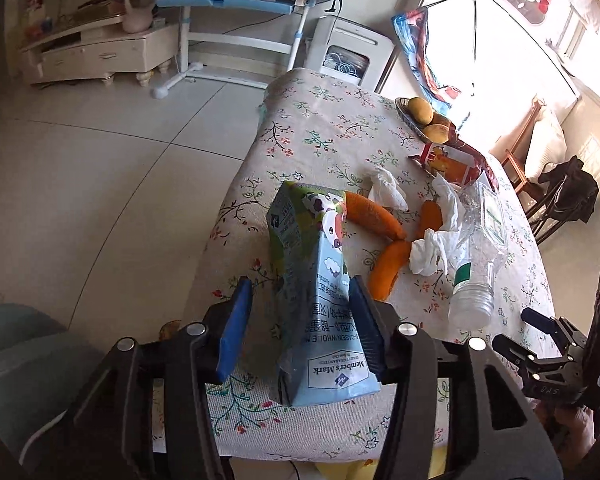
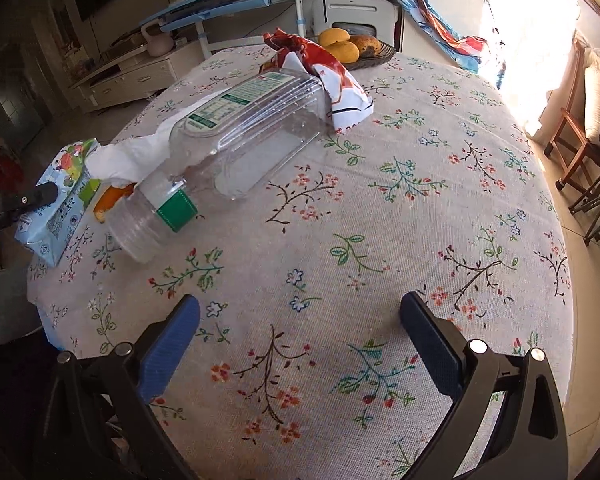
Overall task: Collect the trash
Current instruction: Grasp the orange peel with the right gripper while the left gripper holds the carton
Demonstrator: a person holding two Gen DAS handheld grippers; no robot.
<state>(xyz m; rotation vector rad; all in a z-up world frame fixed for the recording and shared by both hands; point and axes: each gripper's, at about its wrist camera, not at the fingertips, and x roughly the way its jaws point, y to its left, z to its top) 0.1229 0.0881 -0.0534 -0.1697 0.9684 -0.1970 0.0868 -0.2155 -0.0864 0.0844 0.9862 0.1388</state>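
A crumpled blue-green milk carton [image 1: 320, 280] stands tilted on the floral tablecloth [image 1: 324, 128] near its front left corner. My left gripper [image 1: 296, 304] is open around it: the right pad touches the carton's edge and the left pad stands clear of it. The carton [image 2: 56, 208] also shows at the left in the right wrist view. Beside it lie orange peels [image 1: 374, 216], white tissues [image 1: 432, 248], a clear plastic bottle [image 2: 240, 136] on its side and a red snack bag [image 2: 328, 68]. My right gripper [image 2: 300, 332] hangs open over bare cloth.
A dish of yellow mangoes [image 2: 380, 60] sits at the table's far edge. A wooden chair [image 2: 572, 136] and a dark folding stand are off to the right. Tiled floor [image 1: 100, 184], a blue desk and a cream cabinet lie beyond the left edge.
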